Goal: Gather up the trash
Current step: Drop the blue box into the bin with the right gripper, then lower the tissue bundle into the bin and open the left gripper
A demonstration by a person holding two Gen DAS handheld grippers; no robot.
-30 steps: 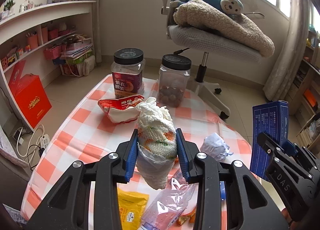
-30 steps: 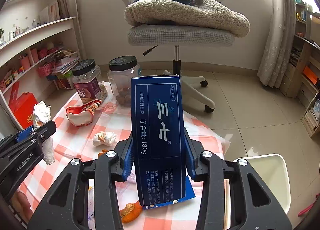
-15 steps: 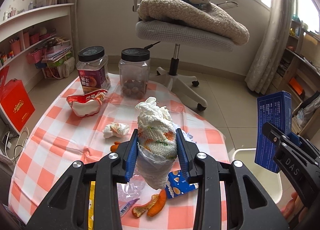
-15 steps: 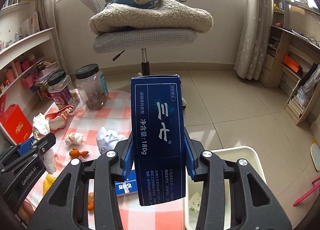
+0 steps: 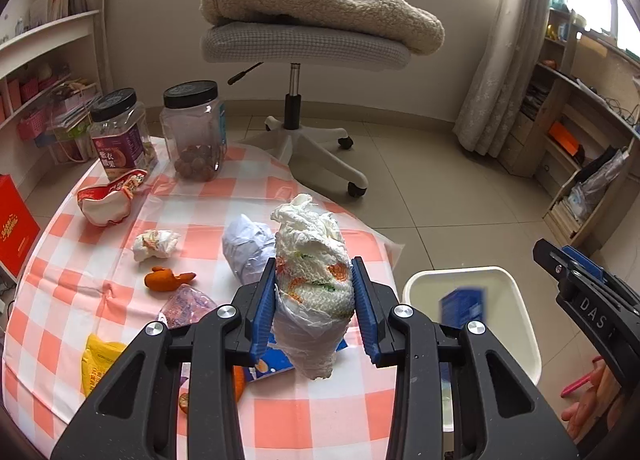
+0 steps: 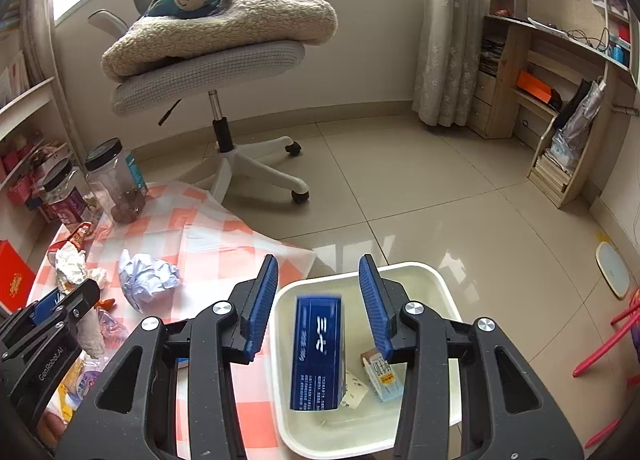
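My left gripper (image 5: 314, 262) is shut on a tall wad of white tissue with orange stains (image 5: 308, 236), with thin plastic hanging below it, held above the right end of the checked table (image 5: 208, 212). My right gripper (image 6: 319, 264) hovers over a white bin (image 6: 436, 280) on the floor. A blue carton (image 6: 318, 352), blurred, is down inside the bin with a gap to both pads. From the left wrist view the same bin (image 5: 516, 300) and carton (image 5: 462, 306) lie right of the table. Other trash on the cloth: crumpled bluish paper (image 5: 248, 248), a small tissue (image 5: 156, 244), orange peel (image 5: 164, 278).
Two black-lidded jars (image 5: 120, 132) (image 5: 196, 128) and a torn red snack bag (image 5: 108, 204) stand at the table's far left. An office chair (image 5: 304, 48) with a blanket is behind. A yellow packet (image 5: 100, 360) lies near the front edge. Small scraps (image 6: 380, 372) lie in the bin.
Both grippers swung right, from over the table toward the bin. The blue carton left the right gripper's pads and dropped into the bin. The left gripper kept its hold on the tissue wad.
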